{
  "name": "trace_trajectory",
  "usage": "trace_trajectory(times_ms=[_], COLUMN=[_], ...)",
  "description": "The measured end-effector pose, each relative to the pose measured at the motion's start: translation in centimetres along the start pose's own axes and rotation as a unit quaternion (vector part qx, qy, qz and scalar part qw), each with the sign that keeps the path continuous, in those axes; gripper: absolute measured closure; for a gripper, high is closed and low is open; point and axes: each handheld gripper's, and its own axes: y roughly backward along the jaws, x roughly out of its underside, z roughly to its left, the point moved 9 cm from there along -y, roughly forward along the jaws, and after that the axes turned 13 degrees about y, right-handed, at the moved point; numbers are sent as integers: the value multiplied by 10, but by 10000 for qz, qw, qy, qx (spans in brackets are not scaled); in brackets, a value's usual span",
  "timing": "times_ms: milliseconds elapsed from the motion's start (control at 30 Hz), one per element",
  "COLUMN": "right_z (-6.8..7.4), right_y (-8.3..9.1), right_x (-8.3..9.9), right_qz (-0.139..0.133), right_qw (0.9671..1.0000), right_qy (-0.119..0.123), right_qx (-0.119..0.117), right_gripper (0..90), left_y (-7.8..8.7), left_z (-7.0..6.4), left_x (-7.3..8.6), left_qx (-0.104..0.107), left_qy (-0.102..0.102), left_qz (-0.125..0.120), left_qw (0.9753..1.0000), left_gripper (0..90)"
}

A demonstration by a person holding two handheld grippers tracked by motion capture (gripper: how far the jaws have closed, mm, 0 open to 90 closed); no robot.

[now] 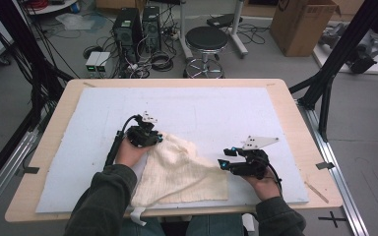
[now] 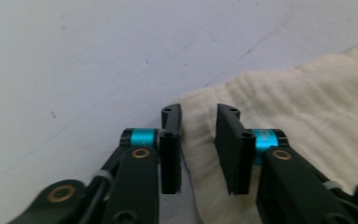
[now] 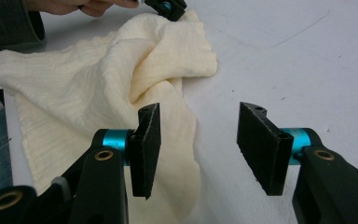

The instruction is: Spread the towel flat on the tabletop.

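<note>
- The cream cloth lies on the white mat, near the mat's front edge, between the two hands.
- It looks soft, light and floppy. It bends and bunches up when it is pushed, and it will not break.
- The far corner of the cloth is humped up in folds. The near part lies flat.
- The left gripper sits at that far corner. Its jaws stand a little apart with the cloth's edge between them, not squeezed yet.
- The right gripper has its jaws wide apart and holds nothing. It is just beside the cloth's right edge.
- A corner or an edge looks like the best place to pinch.
- The left sleeve hides part of the cloth's near left side.
- A small white bit hangs off the front edge there; I cannot tell what it is.
</note>
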Motion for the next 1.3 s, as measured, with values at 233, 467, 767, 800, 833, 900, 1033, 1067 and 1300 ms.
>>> trace_trajectory(times_ms=[233, 467, 767, 800, 833, 900, 1033, 1067, 1300], right_z=[-4, -1, 22, 25, 26, 32, 40, 39, 38], right_y=[-2, -23, -59, -60, -60, -60, -57, -55, -33], right_x=[0, -11, -15, -14, -13, -12, -14, -15, -34], right_qz=[35, 131, 574, 632, 694, 785, 797, 840, 542], right_qw=[10000, 9985, 9903, 9893, 9890, 9878, 9882, 9889, 9934], right_qy=[-79, -134, -178, -157, -114, 5, 233, 263, 330], right_qx=[-28, -515, -1253, -1307, -1304, -1347, -1288, -1193, -955], right_gripper=[509, 579, 577, 623, 674, 798, 866, 866, 878], left_y=[7, 41, 75, 78, 81, 87, 97, 99, 115], left_z=[-2, -9, -7, -7, -7, -9, -10, -10, -9], left_x=[-2, -10, 12, 15, 19, 26, 37, 39, 52], left_qx=[40, 190, 243, 251, 259, 278, 337, 322, 378], left_qy=[11, -86, -173, -200, -218, -238, -193, -196, -112], left_qz=[-30, -425, -560, -551, -524, -566, -610, -627, -685], left_qw=[10000, 9989, 9980, 9980, 9981, 9977, 9974, 9973, 9969], left_gripper=[871, 871, 870, 871, 871, 871, 871, 870, 871])
